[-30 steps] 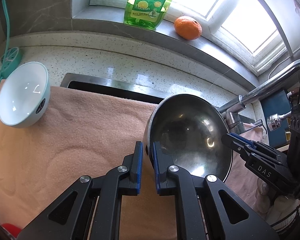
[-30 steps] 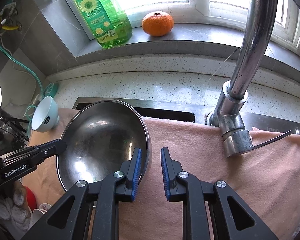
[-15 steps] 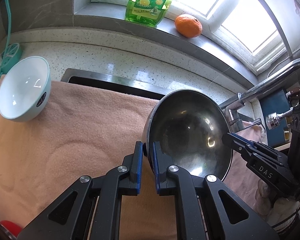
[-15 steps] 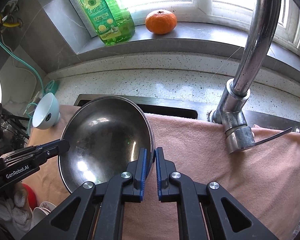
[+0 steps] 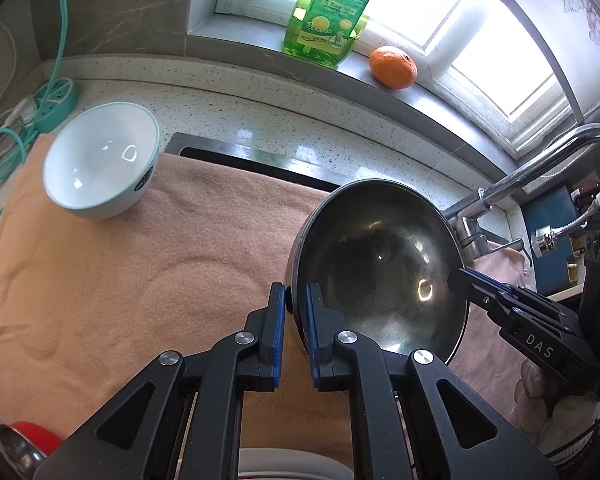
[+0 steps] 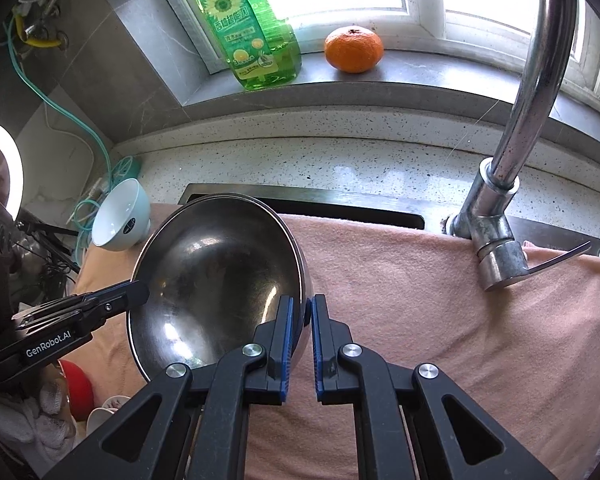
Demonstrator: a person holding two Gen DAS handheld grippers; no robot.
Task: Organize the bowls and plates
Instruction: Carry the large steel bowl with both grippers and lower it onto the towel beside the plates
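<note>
Steel fills my view: both my hands tip steeply down over the peach towel laid across the sink. My left gripper pinches the left rim of the steel bowl, pads pressed on either side of the wall. My right gripper clamps the opposite rim the same way. Held between them, the bowl sits over the towel's middle, its mouth up and tilted. At the towel's far left corner a white bowl leans, mouth tipped towards me.
</note>
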